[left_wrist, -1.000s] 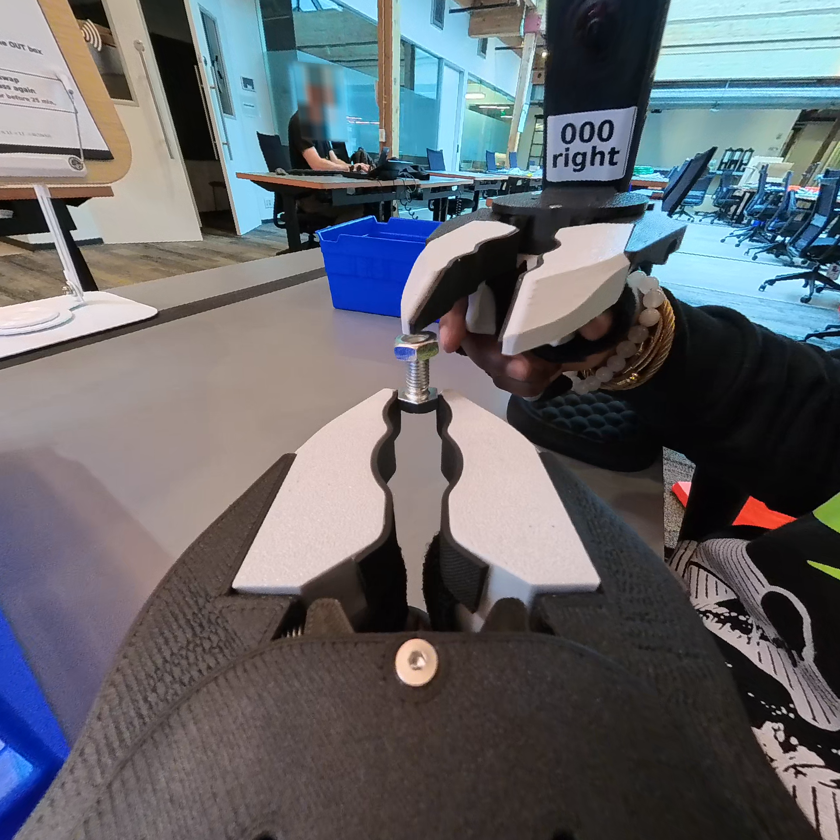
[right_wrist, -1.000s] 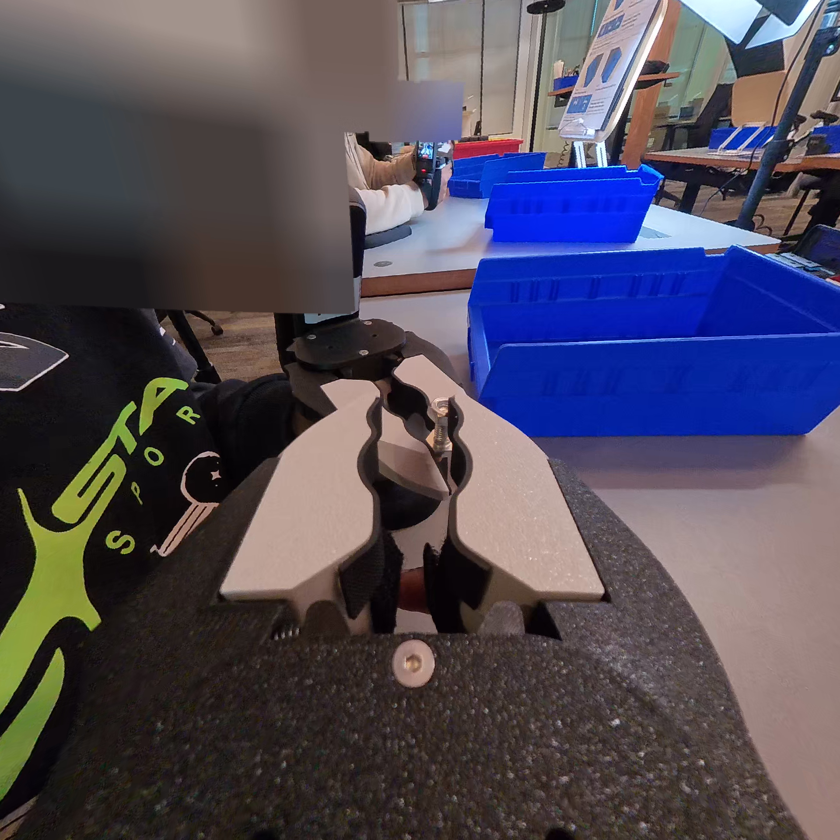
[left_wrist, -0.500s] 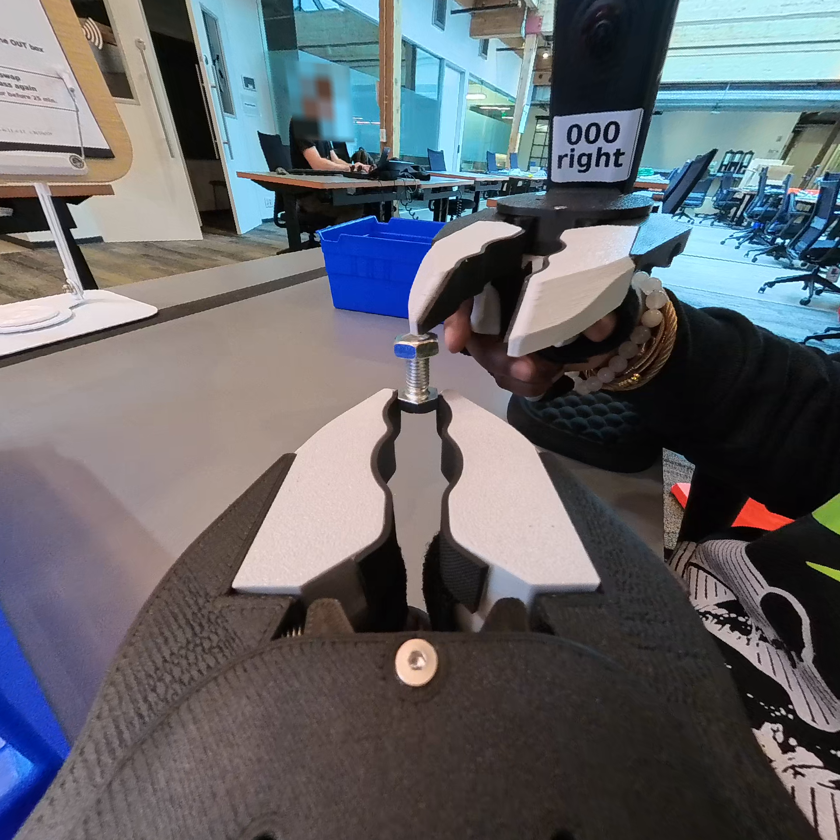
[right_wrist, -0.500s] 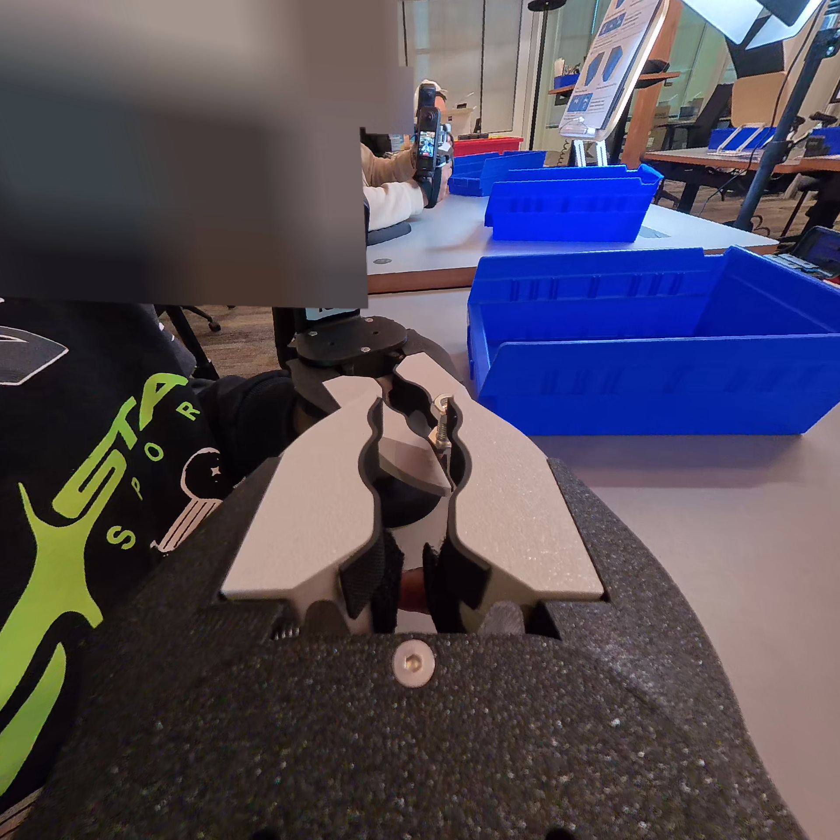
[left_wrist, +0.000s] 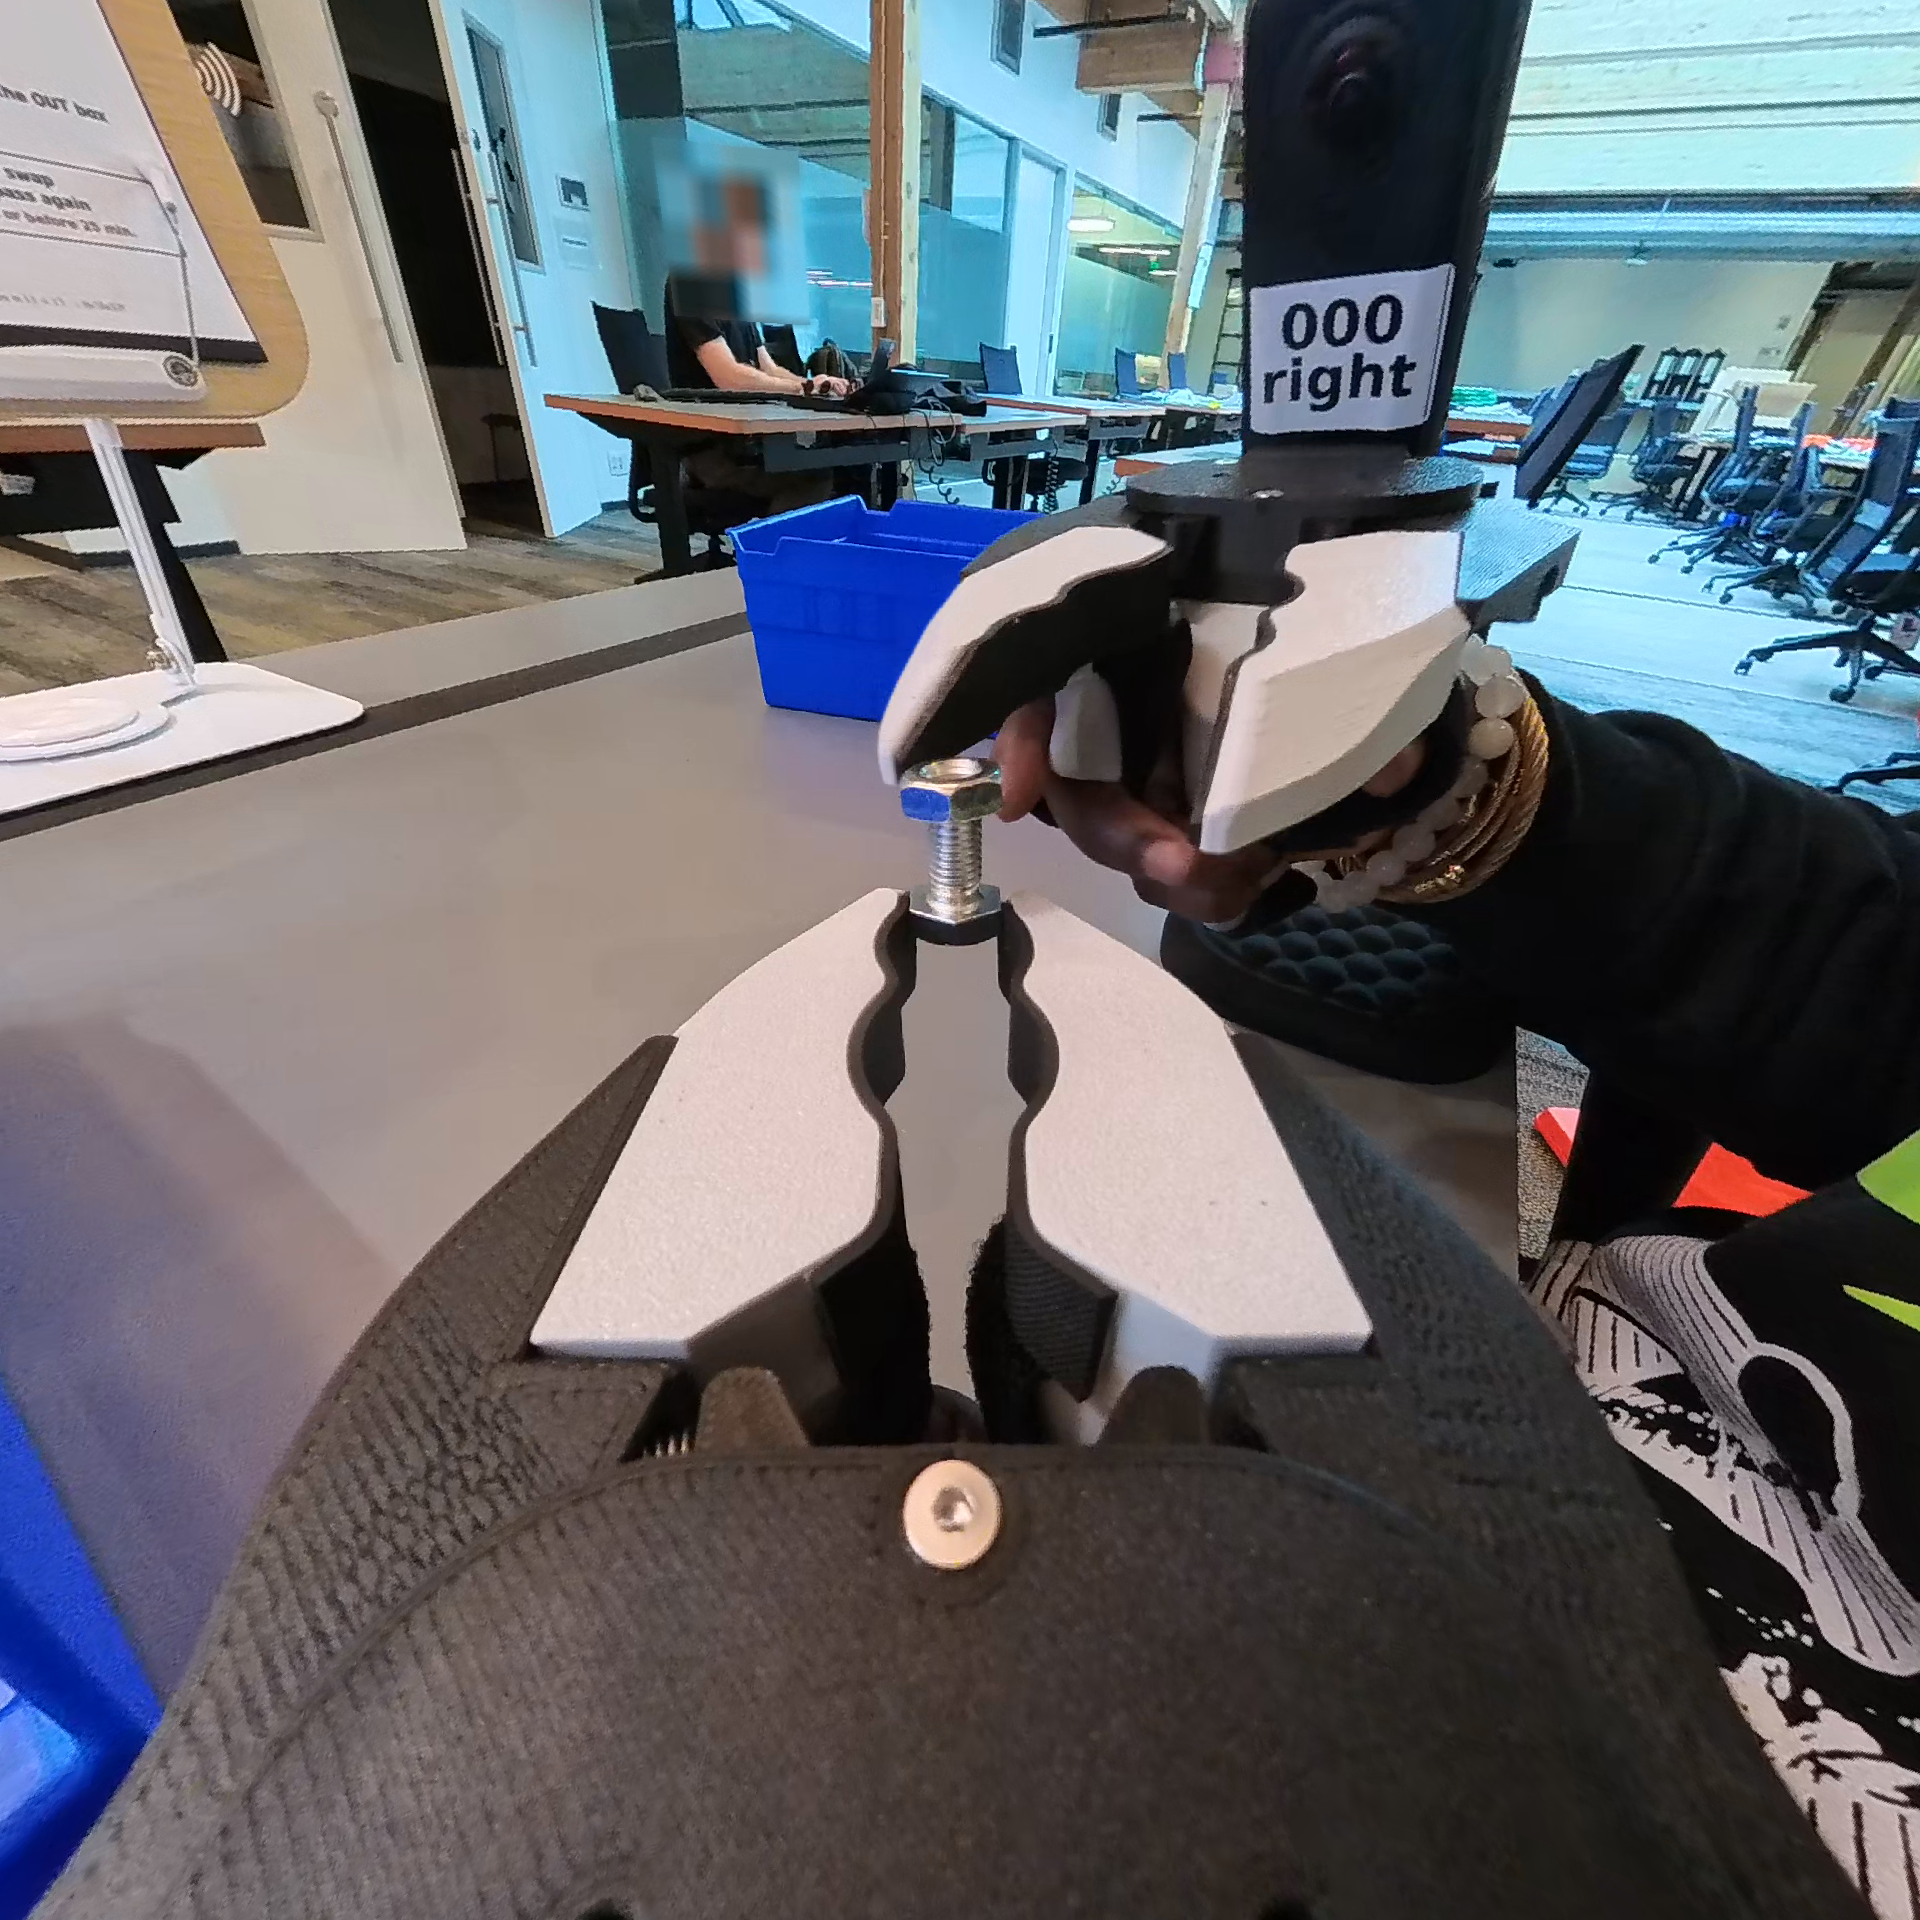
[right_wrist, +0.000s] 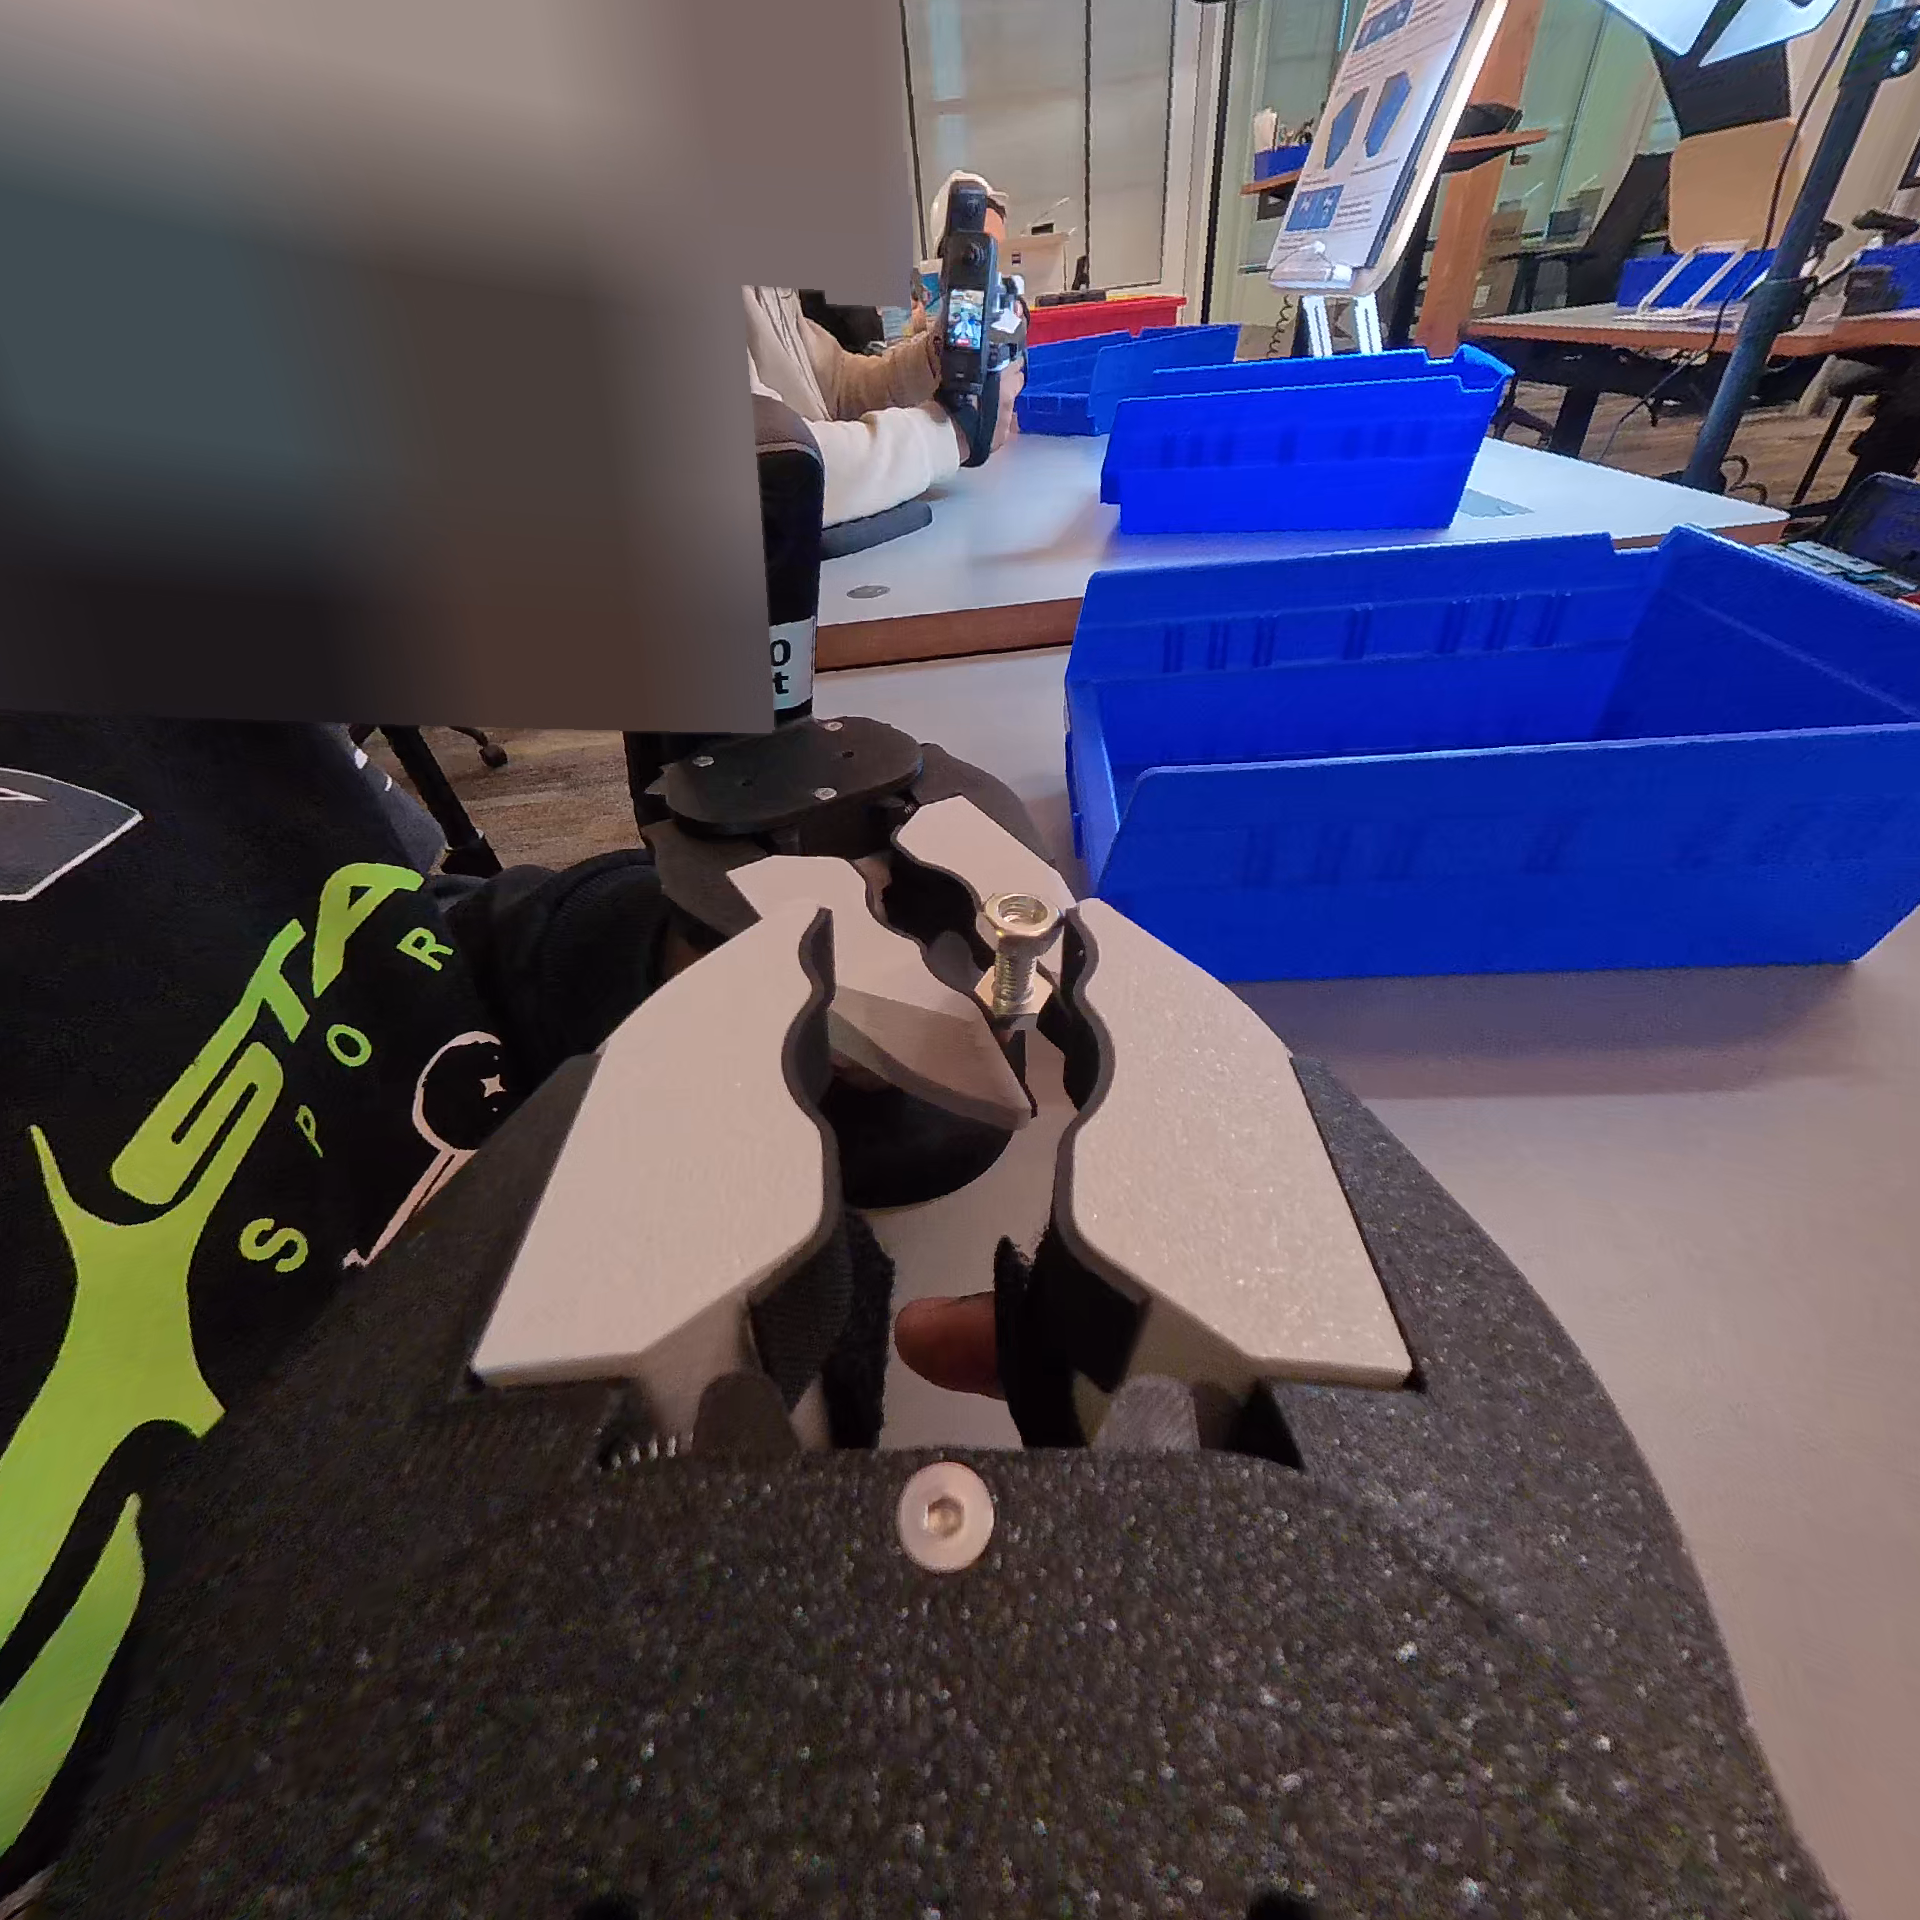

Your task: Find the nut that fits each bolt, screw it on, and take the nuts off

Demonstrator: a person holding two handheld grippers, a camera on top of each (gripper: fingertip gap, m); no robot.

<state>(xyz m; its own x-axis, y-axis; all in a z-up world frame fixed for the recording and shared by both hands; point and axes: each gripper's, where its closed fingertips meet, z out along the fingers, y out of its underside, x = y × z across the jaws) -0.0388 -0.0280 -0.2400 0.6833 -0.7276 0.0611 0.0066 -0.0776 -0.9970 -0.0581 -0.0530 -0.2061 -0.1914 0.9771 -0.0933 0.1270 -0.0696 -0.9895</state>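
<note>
A silver bolt (left_wrist: pixel 954 857) stands upright, its head clamped between the tips of my left gripper (left_wrist: pixel 954 920), which is shut on it just above the grey table (left_wrist: pixel 468 935). A silver hex nut (left_wrist: pixel 951 800) sits on top of the thread. My right gripper (left_wrist: pixel 1060 790) hangs over it from the right, jaws open, one fingertip (left_wrist: pixel 909 743) touching the nut's top edge. In the right wrist view, the nut (right_wrist: pixel 1020 916) sits between the open tips of the right gripper (right_wrist: pixel 951 916), close to the right finger. The bolt (right_wrist: pixel 1010 971) and left gripper (right_wrist: pixel 1013 1023) lie beyond.
A large blue bin (right_wrist: pixel 1455 862) stands on the table right of the bolt, with another blue bin (left_wrist: pixel 842 623) farther back. A black wrist pad (left_wrist: pixel 1340 997) lies under the right hand. A white sign stand (left_wrist: pixel 156 707) is at far left. A blue bin corner (left_wrist: pixel 42 1662) shows at lower left. The tips of one gripper are about 4 centimetres away from the tips of the other.
The right gripper's jaws have opened wider around the nut and it has shifted slightly. The left gripper and bolt have stayed in place.
</note>
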